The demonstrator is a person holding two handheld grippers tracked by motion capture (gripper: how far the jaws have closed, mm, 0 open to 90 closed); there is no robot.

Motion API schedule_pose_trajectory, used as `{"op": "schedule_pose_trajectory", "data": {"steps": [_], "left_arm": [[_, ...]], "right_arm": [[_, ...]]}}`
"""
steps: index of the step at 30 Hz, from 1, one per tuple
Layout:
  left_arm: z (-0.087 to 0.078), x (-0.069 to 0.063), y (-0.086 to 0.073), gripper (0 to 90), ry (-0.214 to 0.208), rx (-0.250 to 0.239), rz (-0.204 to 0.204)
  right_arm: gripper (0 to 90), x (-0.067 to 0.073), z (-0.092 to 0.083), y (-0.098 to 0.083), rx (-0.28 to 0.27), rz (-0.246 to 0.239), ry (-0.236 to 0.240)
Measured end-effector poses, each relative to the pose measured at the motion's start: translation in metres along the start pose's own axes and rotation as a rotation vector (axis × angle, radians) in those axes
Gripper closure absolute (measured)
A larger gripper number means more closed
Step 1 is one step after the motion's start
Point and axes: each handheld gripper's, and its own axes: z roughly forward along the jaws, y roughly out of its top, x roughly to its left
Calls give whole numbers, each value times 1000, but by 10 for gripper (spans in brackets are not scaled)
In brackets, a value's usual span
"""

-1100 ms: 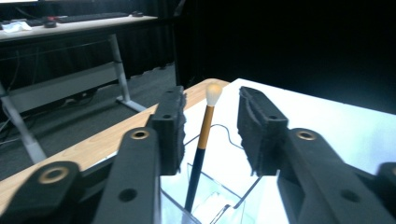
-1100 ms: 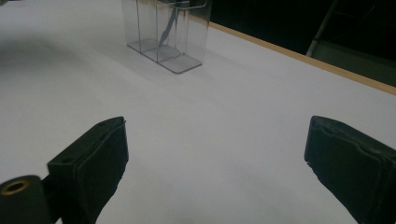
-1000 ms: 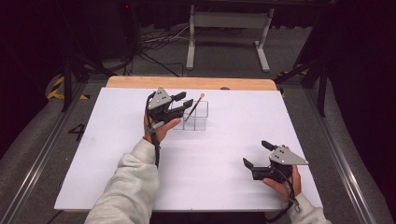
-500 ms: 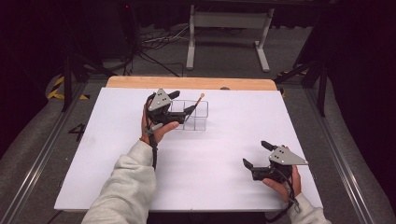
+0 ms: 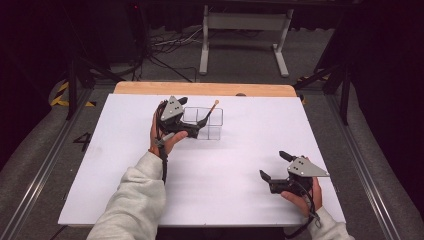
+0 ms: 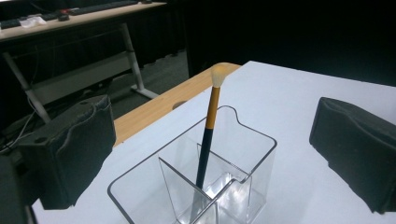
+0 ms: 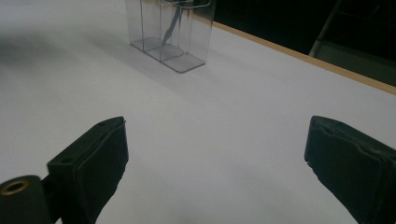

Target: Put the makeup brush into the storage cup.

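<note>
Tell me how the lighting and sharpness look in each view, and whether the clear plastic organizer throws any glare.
High view: white table evenly bright, surroundings dark, everything fairly sharp. Left gripper view: orange-and-black makeup brush crisp, small bright reflections at the bottom of the clear plastic organizer, near black pads soft. Right gripper view: dimmer, greyish table, organizer casting a faint shadow, no strong glare.

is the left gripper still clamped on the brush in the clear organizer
No: the left gripper has just been opening, its jaws wide apart, and the brush leans free in the clear organizer.
</note>
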Motion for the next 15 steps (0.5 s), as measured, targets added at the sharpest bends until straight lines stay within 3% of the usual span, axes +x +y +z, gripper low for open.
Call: {"op": "schedule_pose_trajectory", "data": {"steps": [15], "left_arm": [[-8, -3, 3, 8, 24, 6, 25]], "right_arm": [[68, 0, 0, 0, 3, -4, 4]]}}
